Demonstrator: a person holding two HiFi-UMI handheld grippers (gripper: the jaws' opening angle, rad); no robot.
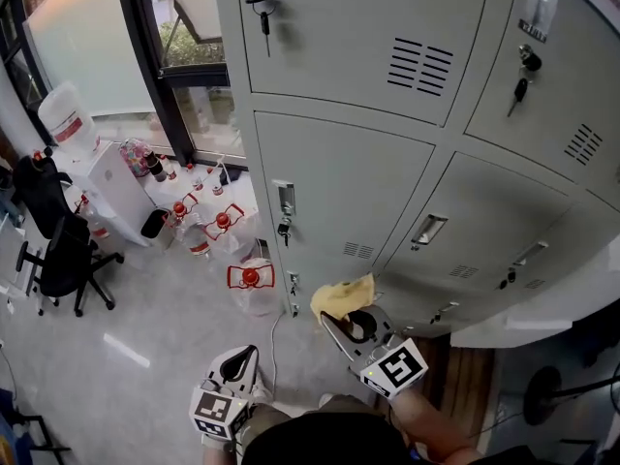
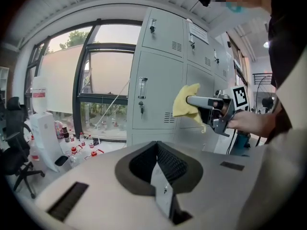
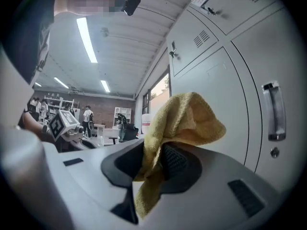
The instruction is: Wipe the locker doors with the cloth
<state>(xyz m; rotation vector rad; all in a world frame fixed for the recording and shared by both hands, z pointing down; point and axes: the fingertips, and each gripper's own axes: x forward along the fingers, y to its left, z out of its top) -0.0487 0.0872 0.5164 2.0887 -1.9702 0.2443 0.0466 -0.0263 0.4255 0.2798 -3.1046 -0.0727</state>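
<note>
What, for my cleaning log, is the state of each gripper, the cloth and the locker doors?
yellow cloth: bunched, hanging from the jaws, close to a locker door.
right gripper: shut on the yellow cloth.
left gripper: shut, empty.
locker doors: those in view closed.
key: hanging in the top door's lock.

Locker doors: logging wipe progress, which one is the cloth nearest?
The left column's second-row door, with the vertical handle: the right gripper holds the yellow cloth beside its vent slots.
</note>
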